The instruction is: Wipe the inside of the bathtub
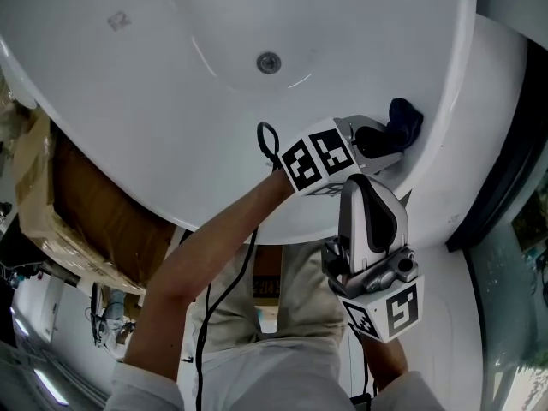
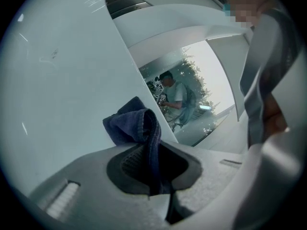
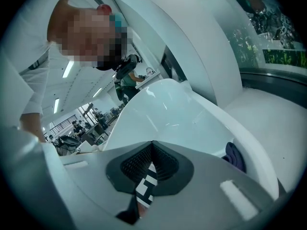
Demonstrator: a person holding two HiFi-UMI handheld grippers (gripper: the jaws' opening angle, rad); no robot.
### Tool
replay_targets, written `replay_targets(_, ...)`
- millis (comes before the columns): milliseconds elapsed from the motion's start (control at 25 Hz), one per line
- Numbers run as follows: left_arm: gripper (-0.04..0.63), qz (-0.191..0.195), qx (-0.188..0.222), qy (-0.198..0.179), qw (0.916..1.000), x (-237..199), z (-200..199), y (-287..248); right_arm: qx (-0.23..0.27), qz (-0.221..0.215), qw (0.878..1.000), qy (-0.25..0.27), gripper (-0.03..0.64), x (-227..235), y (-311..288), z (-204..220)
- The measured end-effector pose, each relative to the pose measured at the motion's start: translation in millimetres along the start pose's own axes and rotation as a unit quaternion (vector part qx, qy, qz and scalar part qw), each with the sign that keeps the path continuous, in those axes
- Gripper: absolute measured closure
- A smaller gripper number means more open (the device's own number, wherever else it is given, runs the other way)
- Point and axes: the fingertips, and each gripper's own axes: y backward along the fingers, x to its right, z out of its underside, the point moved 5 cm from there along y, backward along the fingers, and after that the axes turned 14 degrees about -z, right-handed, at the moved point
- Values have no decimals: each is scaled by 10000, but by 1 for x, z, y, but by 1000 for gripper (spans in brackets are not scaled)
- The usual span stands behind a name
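We are looking steeply down into a white bathtub (image 1: 171, 101), its round drain (image 1: 269, 62) lying near the top of the head view. Our left tongs (image 1: 385, 139) are reaching over the near rim and clenching a dark blue cloth (image 1: 404, 120). In the left gripper view the cloth (image 2: 134, 123) is hanging bunched between the pads of the left tongs (image 2: 151, 162). It is touching the tub's inner wall just under the rim, on our right side.

Our right tongs (image 1: 368, 187) are hovering close to our body by the near rim, pressed together on nothing. The right gripper view shows the right tongs (image 3: 152, 164) empty, the cloth (image 3: 235, 157) off to their right.

We are judging that the coming wipe belongs to the left hand. The open basin and the drain lie away from the cloth, toward our left and farther out.
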Motion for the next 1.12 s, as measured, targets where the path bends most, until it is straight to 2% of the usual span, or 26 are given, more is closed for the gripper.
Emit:
replay_targets(120, 546, -24, 29, -111, 9999, -1, -2, 11, 16, -2, 10000, 13, 615, -3, 0, 1)
replay_targets(280, 546, -216, -64, -74, 9997, -23, 9, 35, -71, 19, 9999, 76, 615, -7, -2, 12)
replay_targets(400, 546, -529, -175, -95, 9984, -47, 21, 54, -303, 67, 9992, 242, 615, -8, -5, 25)
replay_targets(600, 546, -1125, -662, -229, 9912, -90, 54, 77, -516, 81, 9986, 99, 615, -8, -11, 43)
replay_targets(840, 546, -1411, -977, -210, 9849, -126, 88, 80, -623, -30, 9980, 68, 615, -9, -26, 60)
replay_targets(1120, 545, -1686, -1259, -184, 9774, -167, 124, 60, -754, -62, 9971, 13, 615, 2, -35, 79)
